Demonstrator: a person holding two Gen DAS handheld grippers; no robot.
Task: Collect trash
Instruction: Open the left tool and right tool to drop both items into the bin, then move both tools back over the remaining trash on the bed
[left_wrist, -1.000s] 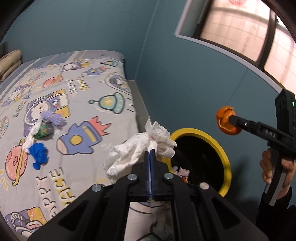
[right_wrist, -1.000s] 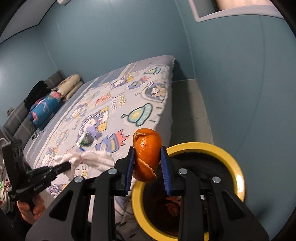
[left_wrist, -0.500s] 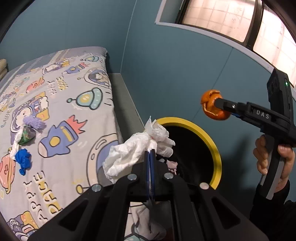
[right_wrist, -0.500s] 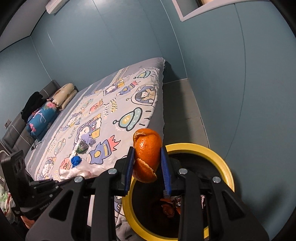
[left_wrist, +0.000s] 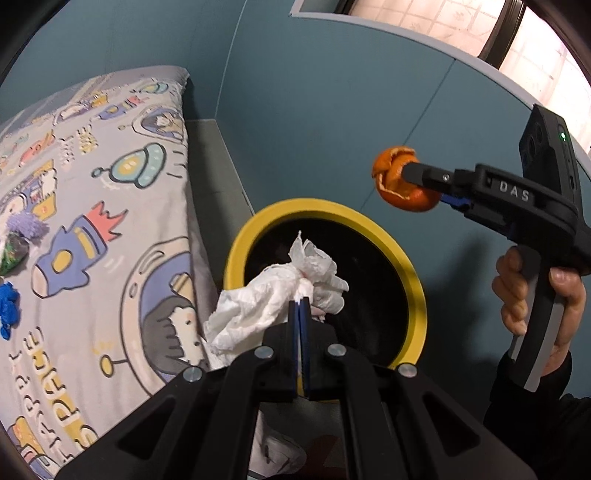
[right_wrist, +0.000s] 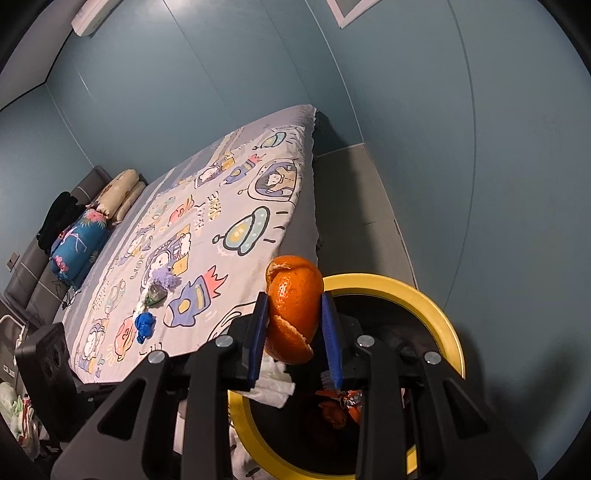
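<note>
My left gripper (left_wrist: 299, 306) is clamped on a crumpled white tissue (left_wrist: 273, 299), blue pads nearly together, holding it over the near rim of the yellow-rimmed trash bin (left_wrist: 413, 280). My right gripper (right_wrist: 294, 314) is pinched on an orange peel (right_wrist: 293, 306), pads pressing both sides; from the left wrist view it sits above the bin's far side, clear of the rim. I see wrappers and orange scraps already at the bottom of the bin in the right wrist view. Bin stands on the floor just beside the bed (right_wrist: 229, 206) with the space-cartoon sheet. More trash on the bed, well apart from the bin: a blue scrap (right_wrist: 144, 325), a green wrapper (right_wrist: 155, 295) and a purple fluffy bit (right_wrist: 166, 277), clustered together. Pillows (right_wrist: 118, 195) at the far end
</note>
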